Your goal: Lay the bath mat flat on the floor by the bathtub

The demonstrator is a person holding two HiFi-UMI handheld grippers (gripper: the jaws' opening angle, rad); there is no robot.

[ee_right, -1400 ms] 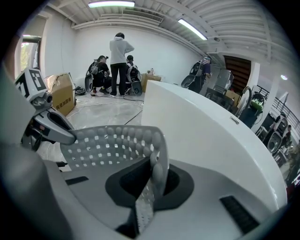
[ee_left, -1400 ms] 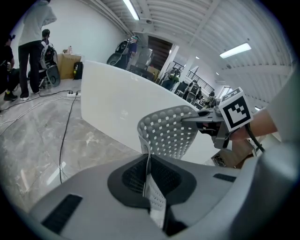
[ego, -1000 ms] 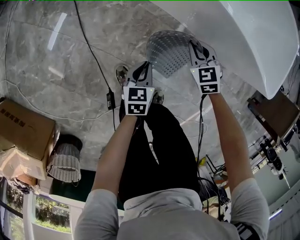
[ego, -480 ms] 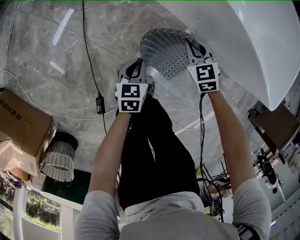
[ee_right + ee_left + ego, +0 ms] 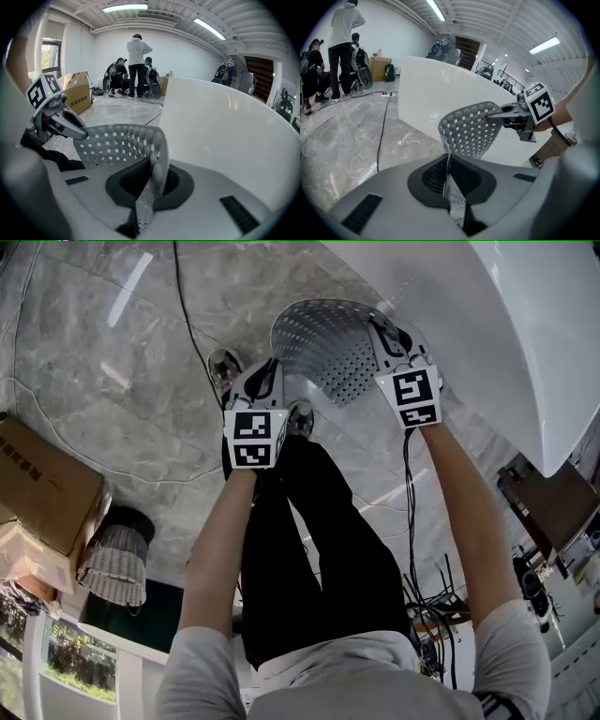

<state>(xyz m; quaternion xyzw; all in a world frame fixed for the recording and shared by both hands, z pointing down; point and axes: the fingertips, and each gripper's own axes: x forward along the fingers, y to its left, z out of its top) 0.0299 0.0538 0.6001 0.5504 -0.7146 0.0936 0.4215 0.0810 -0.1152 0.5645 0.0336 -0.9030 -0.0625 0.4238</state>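
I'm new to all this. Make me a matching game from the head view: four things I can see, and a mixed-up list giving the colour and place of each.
Things:
A. bath mat
B. bathtub
C. cardboard box
D. woven basket

Descriptions:
1. brown, at the left edge
2. white, at the upper right
3. grey, full of holes, held up in the air
4. pale weave with a dark opening, lower left

Pairs: A-3, B-2, C-1, D-4.
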